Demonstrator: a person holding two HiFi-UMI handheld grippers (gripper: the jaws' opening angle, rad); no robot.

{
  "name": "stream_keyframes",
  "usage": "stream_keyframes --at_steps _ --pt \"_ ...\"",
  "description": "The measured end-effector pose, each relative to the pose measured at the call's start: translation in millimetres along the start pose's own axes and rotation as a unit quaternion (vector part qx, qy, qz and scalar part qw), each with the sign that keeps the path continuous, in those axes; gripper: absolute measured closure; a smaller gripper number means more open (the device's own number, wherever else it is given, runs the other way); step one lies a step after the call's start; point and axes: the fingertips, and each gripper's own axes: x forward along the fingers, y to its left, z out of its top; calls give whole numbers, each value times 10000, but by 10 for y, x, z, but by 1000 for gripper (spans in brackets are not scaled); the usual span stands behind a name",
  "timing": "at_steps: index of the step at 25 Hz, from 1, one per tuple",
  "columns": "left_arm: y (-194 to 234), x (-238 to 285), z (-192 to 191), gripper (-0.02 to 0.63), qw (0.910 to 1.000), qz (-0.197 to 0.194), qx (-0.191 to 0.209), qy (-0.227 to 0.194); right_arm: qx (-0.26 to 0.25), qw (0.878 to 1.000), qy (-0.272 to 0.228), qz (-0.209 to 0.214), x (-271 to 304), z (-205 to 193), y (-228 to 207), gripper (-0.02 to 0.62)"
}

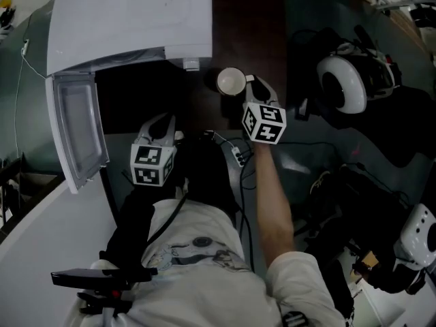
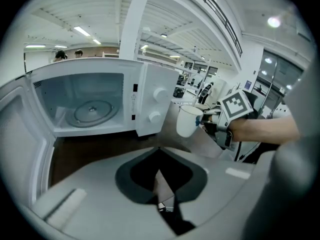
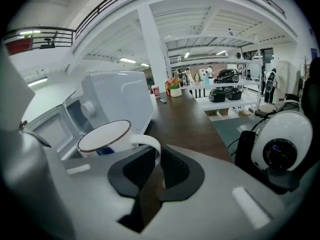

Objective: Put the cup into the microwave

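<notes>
Standing open, far left: the hinged white door (image 1: 78, 131) of the white box-shaped microwave (image 1: 129, 19) is swung wide, and the cavity mouth is left unblocked by it.
Cavity: a round glass turntable (image 2: 92, 111) is seen lying bare on the floor inside; nothing else is noted within.
Left gripper (image 1: 162, 120): held low before the cavity, jaws drawn together with nothing between them. It is judged the one item near the cup's likely path.
Control panel: two white knobs (image 2: 159, 94) are set at the microwave's right front. This corner lies between cup and cavity and must be rounded.
Cup: white ceramic cup with a thin dark rim line (image 1: 230, 82), carried upright and clear of the tabletop, just right of the panel corner.
Handling: judged stiff, light if empty, glazed and slippery, and breakable if knocked on the casing. The loop handle (image 3: 150, 146) is taken as the hold point, and some swing about that hold is to be expected.
Right gripper (image 1: 251, 90): clamped narrow on the handle, a pad on either side of the loop.
Table: dark brown wooden top (image 1: 245, 19). Black cables (image 1: 235, 152) are trailed near the person's body, apart from the route.
Far right: white domed object with a dark round face (image 1: 340, 84), well apart and no obstruction.
</notes>
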Motion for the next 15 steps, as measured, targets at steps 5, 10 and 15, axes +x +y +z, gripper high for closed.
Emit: stream_keyframes --at_steps 5,10,15 --pt "87 -135 104 607 9993 6 -114 -346 89 9999 -20 101 -273 -11 386 558" --pt "218 -318 127 607 9978 82 -245 -613 -35 9997 19 249 -412 -30 784 557" --pt "444 -506 89 607 9952 322 -472 -800 -213 9984 77 522 -391 -20 1186 557"
